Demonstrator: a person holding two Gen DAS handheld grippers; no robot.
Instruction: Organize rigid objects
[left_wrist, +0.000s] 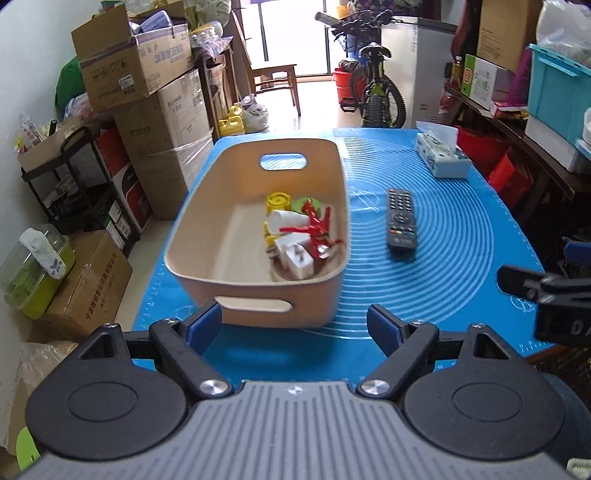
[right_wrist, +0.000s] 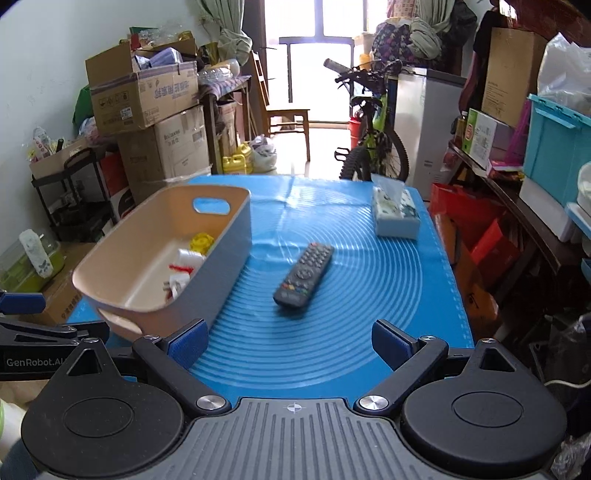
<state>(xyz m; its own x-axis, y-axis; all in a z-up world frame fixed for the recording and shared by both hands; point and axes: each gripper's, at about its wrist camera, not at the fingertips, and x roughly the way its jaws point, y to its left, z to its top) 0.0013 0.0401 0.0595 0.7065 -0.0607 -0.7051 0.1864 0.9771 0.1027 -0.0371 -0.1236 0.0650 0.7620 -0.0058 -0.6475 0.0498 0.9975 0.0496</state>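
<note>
A beige basket (left_wrist: 207, 206) (right_wrist: 147, 236) stands on the blue mat (left_wrist: 461, 236) (right_wrist: 351, 295). Inside it lie a yellow piece (left_wrist: 277, 201), a white cup (left_wrist: 288, 221), a red plastic piece (left_wrist: 314, 227) and a white charger plug (left_wrist: 297, 254). A black remote (left_wrist: 401, 219) (right_wrist: 304, 275) lies on the mat to the right of the basket. My left gripper (left_wrist: 293, 325) is open and empty, just in front of the basket's near handle. My right gripper (right_wrist: 290, 345) is open and empty, short of the remote.
A tissue box (left_wrist: 441, 153) (right_wrist: 395, 216) sits at the mat's far right. Stacked cardboard boxes (left_wrist: 147, 92) stand left of the table, a bicycle (left_wrist: 369, 81) behind it, and cluttered shelves (right_wrist: 517, 147) to the right.
</note>
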